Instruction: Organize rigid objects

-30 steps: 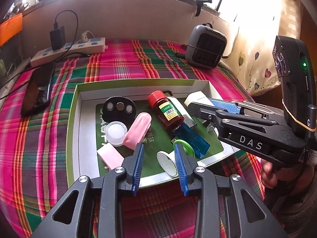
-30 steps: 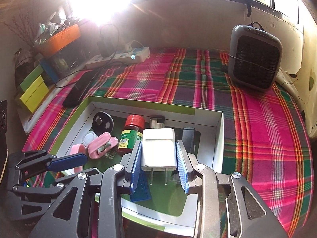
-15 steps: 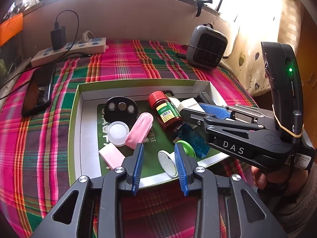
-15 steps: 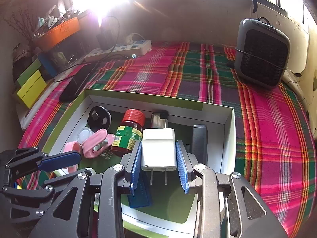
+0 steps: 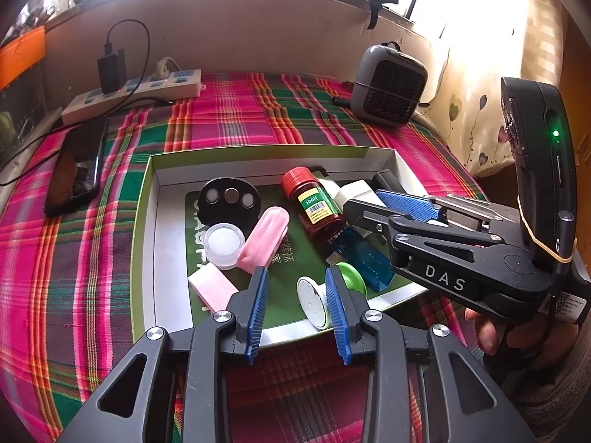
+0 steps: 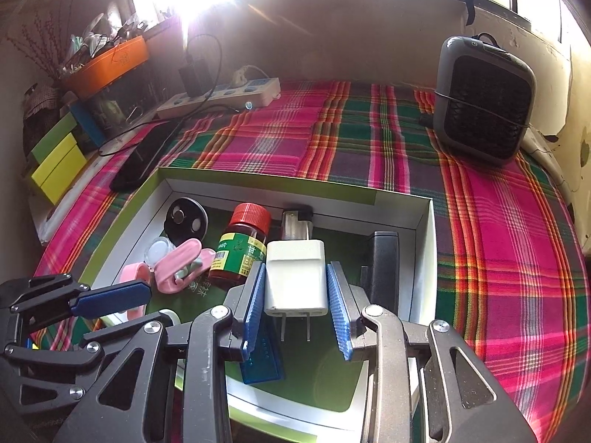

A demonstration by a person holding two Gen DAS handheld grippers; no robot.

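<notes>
A green-rimmed white box (image 5: 147,221) (image 6: 424,251) on the plaid cloth holds several small things: a red-capped brown bottle (image 5: 314,203) (image 6: 242,247), a pink case (image 5: 264,238), a black disc (image 5: 229,201), a clear jar (image 5: 224,240), a pink block (image 5: 212,286), a blue case (image 5: 364,254) and a green-backed round piece (image 5: 314,301). My right gripper (image 6: 295,295) is shut on a white plug adapter (image 6: 295,277), held over the box. It also shows in the left wrist view (image 5: 402,203). My left gripper (image 5: 295,304) is open, its fingers either side of the round piece.
A black phone (image 5: 75,170) lies left of the box. A white power strip (image 5: 133,90) with a black charger sits at the back left. A grey fan heater (image 5: 388,85) (image 6: 484,99) stands at the back right. Coloured boxes (image 6: 55,162) line the left edge.
My right gripper has carried the adapter forward and left over the box, closer to the bottle. My left gripper has stayed open over the round piece.
</notes>
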